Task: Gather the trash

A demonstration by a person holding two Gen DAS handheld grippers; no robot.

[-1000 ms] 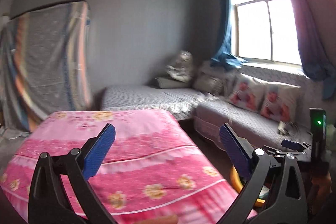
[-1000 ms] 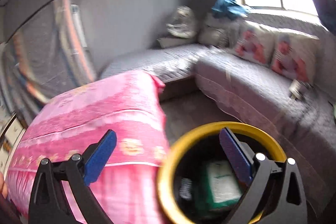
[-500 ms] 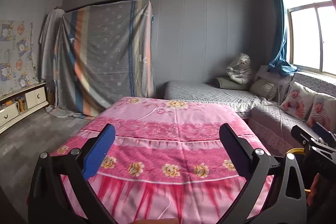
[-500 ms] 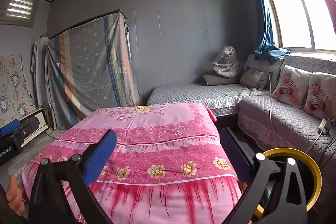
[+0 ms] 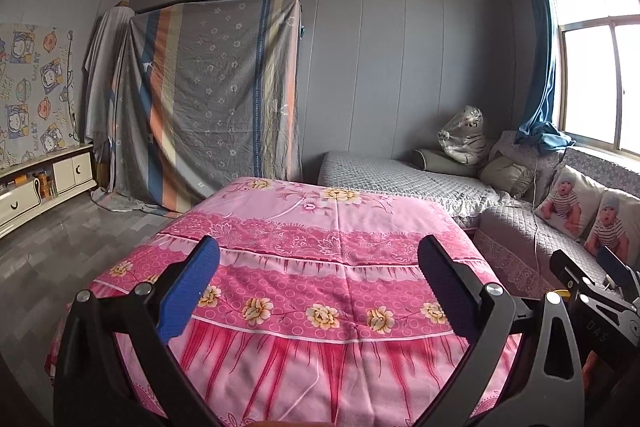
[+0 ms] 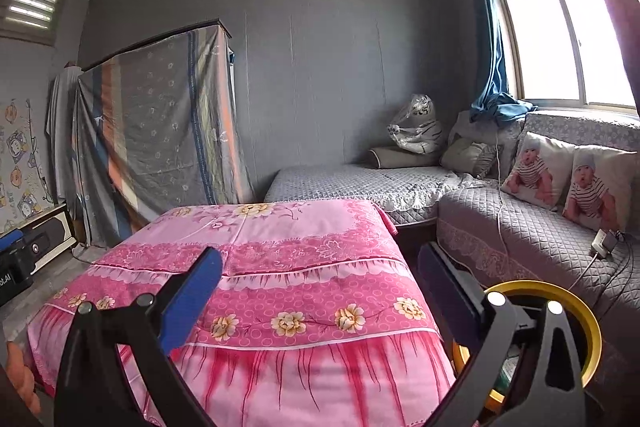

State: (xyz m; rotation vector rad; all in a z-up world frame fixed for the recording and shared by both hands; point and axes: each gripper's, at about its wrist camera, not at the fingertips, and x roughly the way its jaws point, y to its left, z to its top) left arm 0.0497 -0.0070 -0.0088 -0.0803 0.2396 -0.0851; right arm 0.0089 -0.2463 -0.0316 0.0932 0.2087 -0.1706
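Note:
My left gripper is open and empty, held level in front of a table under a pink flowered cloth. My right gripper is open and empty too, facing the same table. A yellow-rimmed trash bin stands on the floor at the lower right of the right wrist view, partly behind my right finger, with something pale inside. The other gripper shows at the right edge of the left wrist view. No loose trash shows on the cloth.
A grey quilted corner sofa with baby-print cushions runs along the right under the window. A striped sheet covers furniture at the back wall. A low white cabinet stands left. A charger and cable lie on the sofa.
Both grippers have swung up and left, away from the bin and sofa, to face the pink table squarely. The bin has slid to the lower right of the right view.

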